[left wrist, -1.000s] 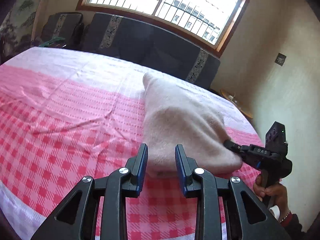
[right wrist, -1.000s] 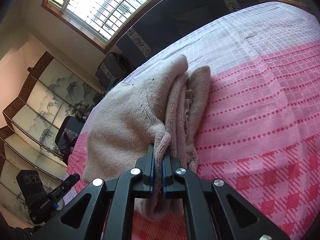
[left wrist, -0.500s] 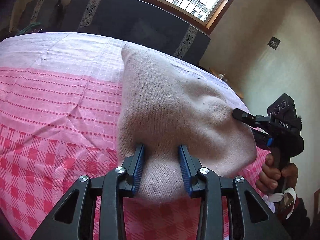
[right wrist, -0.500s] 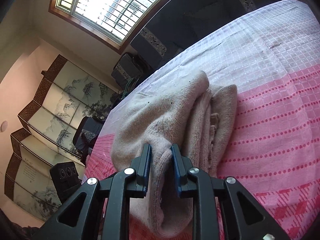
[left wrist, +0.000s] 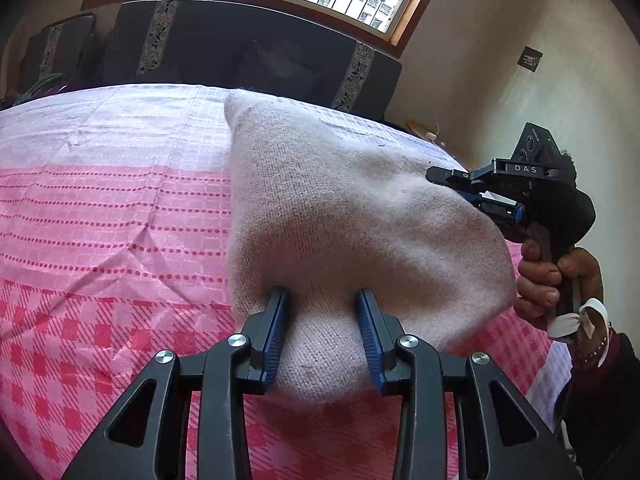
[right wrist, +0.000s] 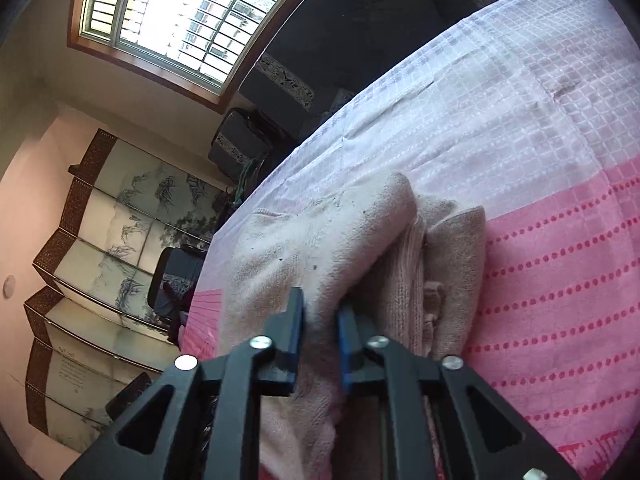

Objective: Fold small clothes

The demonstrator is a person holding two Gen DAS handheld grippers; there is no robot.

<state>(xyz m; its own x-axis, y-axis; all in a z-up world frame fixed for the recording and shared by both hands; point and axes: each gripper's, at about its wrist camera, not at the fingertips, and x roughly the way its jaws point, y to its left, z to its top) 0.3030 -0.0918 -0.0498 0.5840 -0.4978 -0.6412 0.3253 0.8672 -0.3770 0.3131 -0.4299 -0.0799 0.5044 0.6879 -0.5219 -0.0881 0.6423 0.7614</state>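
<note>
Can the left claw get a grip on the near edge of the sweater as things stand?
Probably yes. The left claw is open with its fingers on either side of a bulge of the sweater, and nothing sits between them but knit. The right claw is off at the far corner.

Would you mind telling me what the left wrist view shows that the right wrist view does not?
Only the left wrist view shows the person's hand holding the right tongs, and the broad smooth face of the beige sweater. Only the right wrist view shows the folding screen and the sweater's stacked folded layers at its edge. Both show the sweater, the pink checked cloth, the window, and fabric between parted tongs.
</note>
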